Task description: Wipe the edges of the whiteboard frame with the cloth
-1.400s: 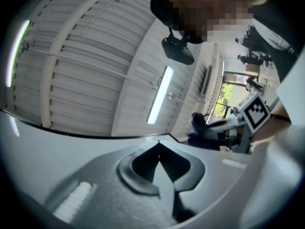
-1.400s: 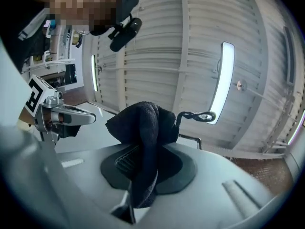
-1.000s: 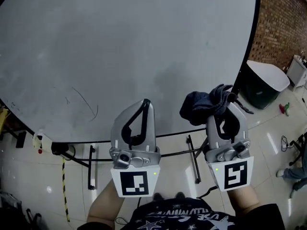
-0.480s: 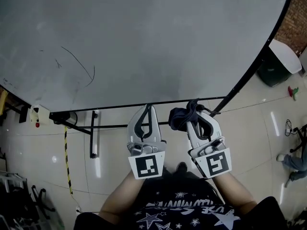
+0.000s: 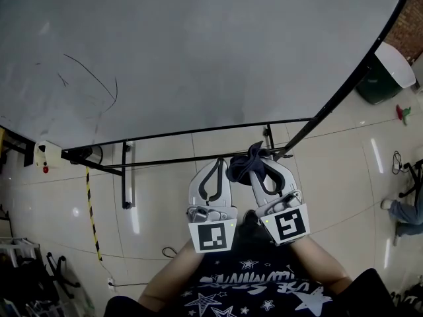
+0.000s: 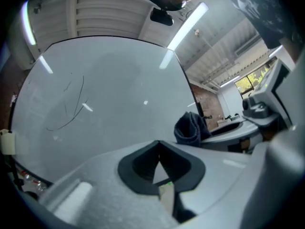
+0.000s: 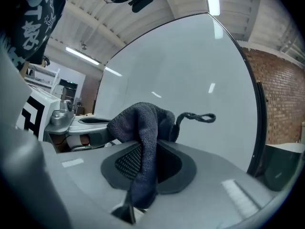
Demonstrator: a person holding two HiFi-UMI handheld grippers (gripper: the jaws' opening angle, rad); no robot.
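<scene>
Just below the bottom edge of the whiteboard, near its lower right corner, a dark blue-grey knitted cloth [image 5: 246, 166] sits bunched, clamped in the right hand-held gripper [image 5: 263, 170]. It seems not to touch the thin black whiteboard frame [image 5: 185, 135]. Beside it, the left hand-held gripper [image 5: 215, 164] is closed on nothing. No edge looks under the cloth yet, so the wiping seems still ahead.

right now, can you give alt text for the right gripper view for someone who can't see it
The right gripper has its jaws shut on a dark cloth, which bunches above them in front of a whiteboard. The board's black frame curves down the right side, with a brick wall beyond; the left gripper shows at the left.
</scene>
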